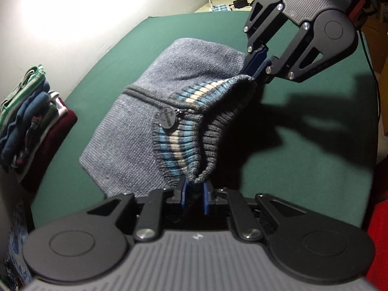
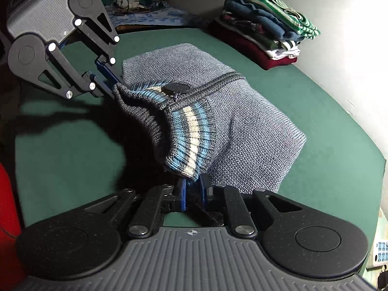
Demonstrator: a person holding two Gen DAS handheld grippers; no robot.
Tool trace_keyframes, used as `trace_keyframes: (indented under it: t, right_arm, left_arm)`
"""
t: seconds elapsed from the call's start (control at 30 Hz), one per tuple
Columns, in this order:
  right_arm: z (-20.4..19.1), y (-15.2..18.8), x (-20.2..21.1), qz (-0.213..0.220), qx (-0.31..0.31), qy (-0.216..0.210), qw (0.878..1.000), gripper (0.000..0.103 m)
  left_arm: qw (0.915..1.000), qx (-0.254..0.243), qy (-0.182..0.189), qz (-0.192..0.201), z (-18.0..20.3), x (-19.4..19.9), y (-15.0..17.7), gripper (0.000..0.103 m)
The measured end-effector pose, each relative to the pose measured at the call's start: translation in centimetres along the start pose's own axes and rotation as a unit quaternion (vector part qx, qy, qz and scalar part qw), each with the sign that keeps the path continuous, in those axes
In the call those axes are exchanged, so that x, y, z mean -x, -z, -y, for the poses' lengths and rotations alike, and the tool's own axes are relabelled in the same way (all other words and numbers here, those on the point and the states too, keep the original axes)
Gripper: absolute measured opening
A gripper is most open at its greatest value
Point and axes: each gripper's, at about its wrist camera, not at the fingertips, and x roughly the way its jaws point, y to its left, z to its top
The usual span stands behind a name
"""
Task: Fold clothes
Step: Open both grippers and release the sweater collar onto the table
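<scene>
Sweater [image 1: 174, 101], grey-blue knit with a zip neck, is folded and held by its striped collar over the green table [image 1: 101, 77].

Left wrist view: the left gripper [image 1: 195, 186] pinches the ribbed collar edge between its blue fingers, pressed nearly together; the right gripper [image 1: 254, 72] comes in from the upper right and pinches the other end of the same collar. A round zipper pull [image 1: 169, 117] hangs at the neck. The far part of the sweater rests on the table. A pile of folded clothes [image 1: 31, 118] lies well apart at the left edge.
Right wrist view: the right gripper [image 2: 194, 186] clamps the collar where blue and cream stripes run, and the left gripper [image 2: 110, 75] holds the opposite end at upper left. The pile of folded clothes [image 2: 264, 29] stands at the far right of the table [image 2: 72, 150].
</scene>
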Motion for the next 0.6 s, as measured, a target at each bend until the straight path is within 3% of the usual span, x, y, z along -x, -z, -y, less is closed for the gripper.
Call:
trace_keyframes:
  t: [0.1, 0.17, 0.23, 0.37, 0.5, 0.6]
  right_arm:
    - [0.2, -0.1, 0.2, -0.006, 0.004, 0.001, 1.000, 0.014]
    - [0.4, -0.3, 0.7, -0.016, 0.009, -0.007, 1.000, 0.025]
    - [0.9, -1.0, 1.8, -0.023, 0.004, -0.014, 1.000, 0.027]
    - [2.8, -3.2, 5.2, 0.013, -0.045, -0.019, 0.999, 0.027]
    - [4.9, -5.5, 3.9, 0.055, -0.139, 0.013, 0.989, 0.027]
    - [4.3, -5.6, 0.4, 0.043, -0.149, 0.037, 0.987, 0.025]
  left_arm:
    - [1.0000, 0.000, 0.002, 0.001, -0.2, 0.0, -0.1, 0.008]
    - [1.0000, -0.002, 0.000, 0.002, -0.2, 0.0, -0.1, 0.008]
    - [1.0000, -0.006, -0.002, 0.003, -0.1, 0.1, 0.0, 0.008]
    - [0.9999, -0.012, -0.006, 0.006, 0.2, 0.1, 0.0, 0.009]
    - [0.9999, -0.011, -0.006, 0.007, 0.4, 0.1, 0.0, 0.009]
    - [0.9999, -0.009, -0.006, 0.008, 0.5, 0.3, 0.0, 0.009]
